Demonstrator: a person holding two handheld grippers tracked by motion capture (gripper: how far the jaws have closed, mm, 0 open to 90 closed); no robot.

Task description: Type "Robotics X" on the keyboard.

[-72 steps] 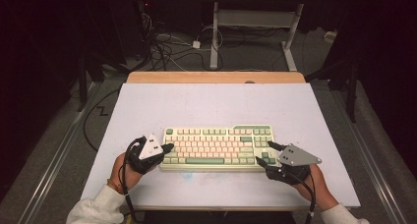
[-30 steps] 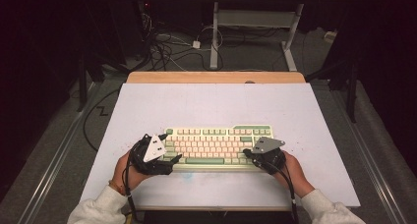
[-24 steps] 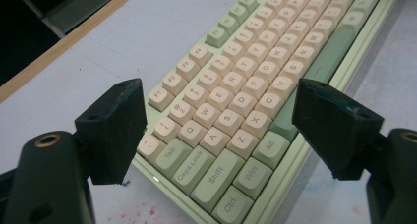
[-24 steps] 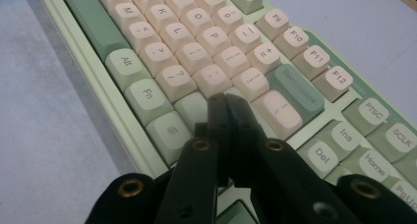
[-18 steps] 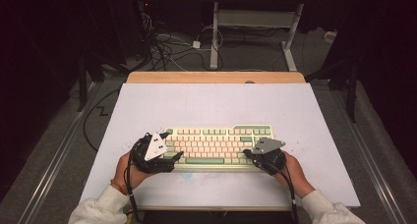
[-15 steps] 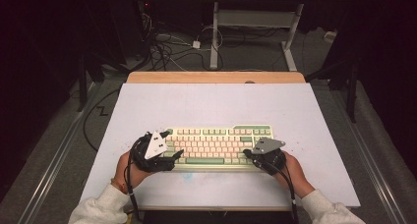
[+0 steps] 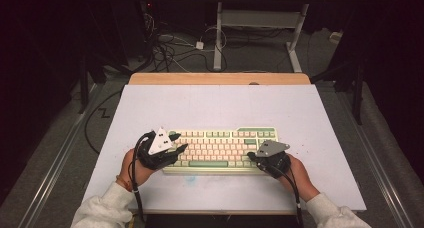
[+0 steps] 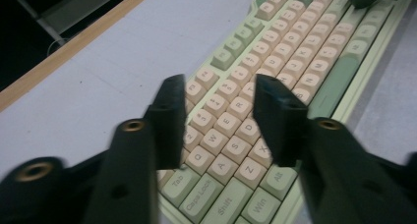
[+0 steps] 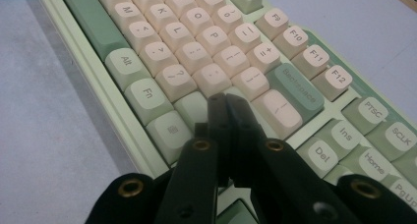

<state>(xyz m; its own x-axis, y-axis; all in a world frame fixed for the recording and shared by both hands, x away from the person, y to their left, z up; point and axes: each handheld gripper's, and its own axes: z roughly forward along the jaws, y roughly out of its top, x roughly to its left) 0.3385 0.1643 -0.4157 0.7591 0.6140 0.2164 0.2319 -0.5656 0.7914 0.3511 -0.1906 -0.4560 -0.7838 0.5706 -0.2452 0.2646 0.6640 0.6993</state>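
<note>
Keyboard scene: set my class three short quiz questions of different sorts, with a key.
1. True or false: the left gripper has its fingers pressed together.
2. Which gripper has its fingers together over the cream and green plastic keyboard? A left B right
3. Fill in: the keyboard lies on a pale ___ table top.

Key: 1 false, they stand apart over the letter keys, having just been closing. 2 B, the right gripper. 3 lilac.

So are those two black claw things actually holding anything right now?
No. The left hand-held gripper hangs open above the keyboard, gripping nothing. The right hand-held gripper is shut, tips over the keys.
</note>
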